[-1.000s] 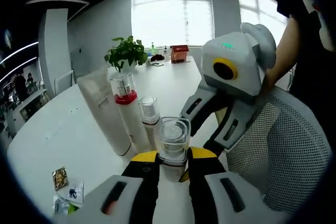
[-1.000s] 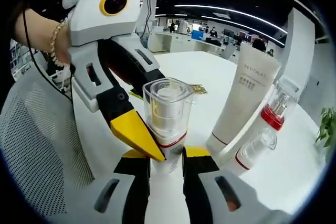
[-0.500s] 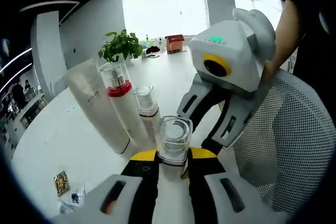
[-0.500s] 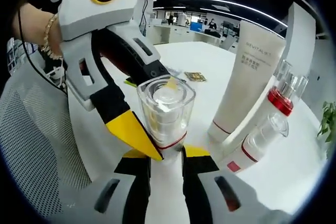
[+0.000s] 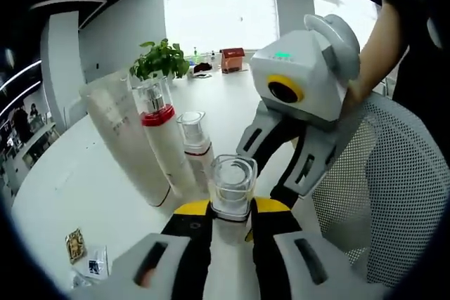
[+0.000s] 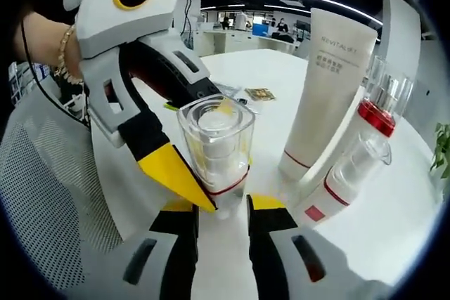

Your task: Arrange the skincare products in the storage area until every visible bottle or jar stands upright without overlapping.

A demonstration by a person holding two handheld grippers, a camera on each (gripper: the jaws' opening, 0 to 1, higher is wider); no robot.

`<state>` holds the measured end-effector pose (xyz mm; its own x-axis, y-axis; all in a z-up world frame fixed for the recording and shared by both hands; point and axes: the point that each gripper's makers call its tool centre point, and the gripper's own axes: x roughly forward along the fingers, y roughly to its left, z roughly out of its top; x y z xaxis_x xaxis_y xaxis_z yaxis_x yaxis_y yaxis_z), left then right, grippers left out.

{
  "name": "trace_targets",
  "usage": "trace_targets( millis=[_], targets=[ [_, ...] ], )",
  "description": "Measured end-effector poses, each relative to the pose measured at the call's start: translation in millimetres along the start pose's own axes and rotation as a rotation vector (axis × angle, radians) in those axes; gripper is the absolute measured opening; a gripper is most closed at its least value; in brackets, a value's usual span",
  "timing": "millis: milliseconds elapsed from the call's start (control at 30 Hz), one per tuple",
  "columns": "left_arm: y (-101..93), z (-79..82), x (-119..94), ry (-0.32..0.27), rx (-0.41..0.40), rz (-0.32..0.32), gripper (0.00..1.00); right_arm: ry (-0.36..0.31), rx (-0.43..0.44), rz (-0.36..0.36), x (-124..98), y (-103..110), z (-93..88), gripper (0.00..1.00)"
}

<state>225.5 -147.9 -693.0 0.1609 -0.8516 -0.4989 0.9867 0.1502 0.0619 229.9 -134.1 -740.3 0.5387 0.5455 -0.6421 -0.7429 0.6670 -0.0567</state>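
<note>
A clear-capped bottle with a red band (image 5: 232,182) (image 6: 214,149) stands upright between my left gripper's (image 5: 232,210) yellow-tipped jaws, which are shut on its base. My right gripper (image 6: 223,205) faces it from the other side. Its jaws flank the bottle's base with slim gaps, so it is open. The left gripper's yellow finger (image 6: 172,173) presses the bottle's side. Upright in a row beside it are a white tube (image 5: 123,138) (image 6: 327,96), a tall red-collared pump bottle (image 5: 163,138) (image 6: 376,114) and a small clear-capped bottle (image 5: 195,149) (image 6: 344,180).
The products stand on a white table (image 5: 70,194). A potted plant (image 5: 160,61) and a small red box (image 5: 233,59) sit at its far end. Small sachets (image 5: 74,244) (image 6: 259,94) lie flat. A mesh chair (image 5: 394,187) (image 6: 42,194) is beside the table edge.
Both views have drifted closer to the row of products. The bottle stays fixed between the left jaws. The right jaws have spread slightly and the bottle has shifted a little in that view.
</note>
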Motion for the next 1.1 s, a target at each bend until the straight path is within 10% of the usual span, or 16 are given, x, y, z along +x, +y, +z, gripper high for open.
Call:
trace_targets(
  millis=[1100],
  targets=[
    [29.4, 8.3, 23.9, -0.031, 0.048, -0.029, 0.17, 0.012, 0.161, -0.060, -45.8, -27.2, -20.4, 0.58]
  ],
)
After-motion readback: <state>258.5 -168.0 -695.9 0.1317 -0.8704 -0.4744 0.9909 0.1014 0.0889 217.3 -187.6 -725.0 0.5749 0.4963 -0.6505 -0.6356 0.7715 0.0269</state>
